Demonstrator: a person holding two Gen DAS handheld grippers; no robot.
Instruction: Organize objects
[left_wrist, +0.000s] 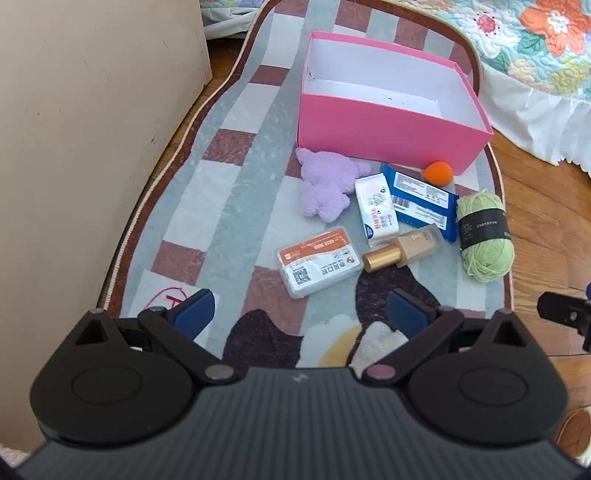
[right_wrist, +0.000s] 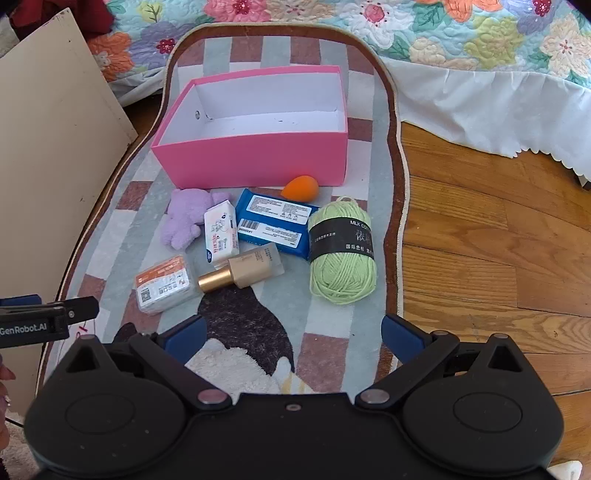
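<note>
Both grippers, left gripper (left_wrist: 301, 314) and right gripper (right_wrist: 291, 338), hang wide open and empty over the rug (right_wrist: 332, 354). Pink box (right_wrist: 258, 162) holds nothing; items are clustered in front. Risk: foundation bottle (right_wrist: 243, 275) rolls if nudged, since it touches the tissue pack (right_wrist: 220, 230); yarn ball (right_wrist: 341, 251) squashes and slips.

Matt pink cardboard box (right_wrist: 258, 162), fuzzy green yarn (right_wrist: 342, 273), glossy gold-capped bottle (right_wrist: 243, 274), woven rug (right_wrist: 332, 354).
</note>
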